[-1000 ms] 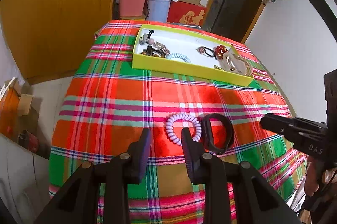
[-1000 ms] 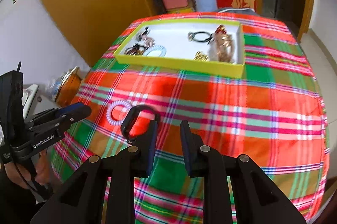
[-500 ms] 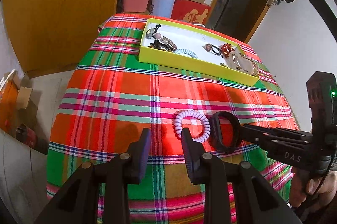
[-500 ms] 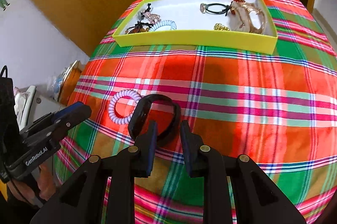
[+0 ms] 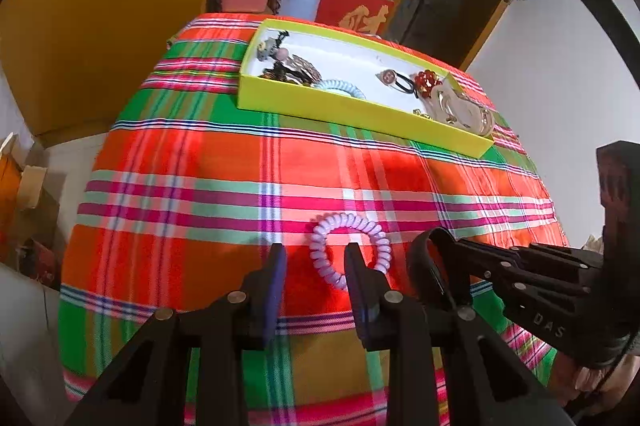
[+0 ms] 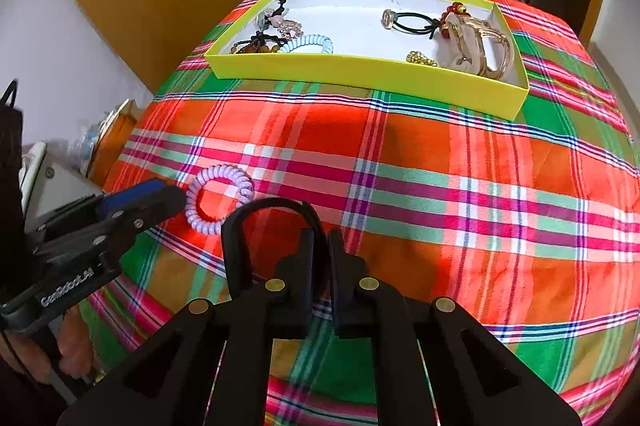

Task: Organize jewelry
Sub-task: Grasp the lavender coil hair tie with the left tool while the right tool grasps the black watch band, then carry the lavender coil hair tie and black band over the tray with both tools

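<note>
Right gripper (image 6: 320,246): clamped on black band (image 6: 240,226), lower centre, ready to lift.
Left gripper (image 5: 316,266): part open, holding nothing, straddling purple coil (image 5: 320,238).
Tray (image 6: 360,74): upper frame, likely destination.

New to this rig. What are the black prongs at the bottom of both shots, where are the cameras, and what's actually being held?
No robot: a person holds a two-finger tool in each hand, with a fisheye camera on each looking along its fingers. The left camera shows the left tool, jaws apart around a lilac coil hair tie lying on the plaid tablecloth. The right camera shows the right tool clamped on a black band. Farther back sits a yellow tray already holding other jewelry.
</note>
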A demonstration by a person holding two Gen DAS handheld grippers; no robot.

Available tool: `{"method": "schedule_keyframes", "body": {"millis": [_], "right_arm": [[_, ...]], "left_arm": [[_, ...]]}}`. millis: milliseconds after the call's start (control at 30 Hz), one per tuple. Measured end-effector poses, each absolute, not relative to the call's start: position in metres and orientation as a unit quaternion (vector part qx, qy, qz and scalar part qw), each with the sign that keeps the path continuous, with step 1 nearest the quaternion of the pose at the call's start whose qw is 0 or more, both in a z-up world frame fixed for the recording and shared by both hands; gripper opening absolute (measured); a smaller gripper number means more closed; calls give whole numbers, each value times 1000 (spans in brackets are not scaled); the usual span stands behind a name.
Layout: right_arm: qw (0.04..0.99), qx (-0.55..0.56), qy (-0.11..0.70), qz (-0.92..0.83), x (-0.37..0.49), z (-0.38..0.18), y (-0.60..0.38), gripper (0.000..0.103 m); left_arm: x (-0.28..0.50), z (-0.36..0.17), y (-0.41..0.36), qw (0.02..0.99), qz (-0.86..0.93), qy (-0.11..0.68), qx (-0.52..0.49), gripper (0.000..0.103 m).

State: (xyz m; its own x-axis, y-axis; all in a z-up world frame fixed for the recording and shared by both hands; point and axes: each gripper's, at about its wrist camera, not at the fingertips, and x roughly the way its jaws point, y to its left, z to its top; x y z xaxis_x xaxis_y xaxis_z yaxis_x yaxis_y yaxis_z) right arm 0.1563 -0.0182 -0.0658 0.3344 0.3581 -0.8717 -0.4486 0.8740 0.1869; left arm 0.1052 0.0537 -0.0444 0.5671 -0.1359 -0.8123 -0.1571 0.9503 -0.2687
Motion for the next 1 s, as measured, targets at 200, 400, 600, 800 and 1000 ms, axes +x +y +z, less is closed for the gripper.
{"method": "schedule_keyframes", "body": {"millis": [200, 400, 600, 800, 1000], "right_arm": [[824, -37, 512, 239, 158, -60, -33, 6], [832, -23, 504, 233, 160, -54, -46, 6], [835, -11, 499, 231, 159, -49, -55, 6], [840, -5, 491, 232, 156, -42, -59, 6], [847, 1, 478, 232, 153, -31, -65, 6]], "left_arm": [[116, -52, 42, 871, 6, 472, -136, 30], [120, -54, 32, 880, 23, 464, -99, 22], [122, -55, 31, 882, 34, 464, -77, 9], [114, -45, 32, 886, 28, 455, -82, 9], [106, -20, 34, 898, 22, 430, -96, 9]]}}
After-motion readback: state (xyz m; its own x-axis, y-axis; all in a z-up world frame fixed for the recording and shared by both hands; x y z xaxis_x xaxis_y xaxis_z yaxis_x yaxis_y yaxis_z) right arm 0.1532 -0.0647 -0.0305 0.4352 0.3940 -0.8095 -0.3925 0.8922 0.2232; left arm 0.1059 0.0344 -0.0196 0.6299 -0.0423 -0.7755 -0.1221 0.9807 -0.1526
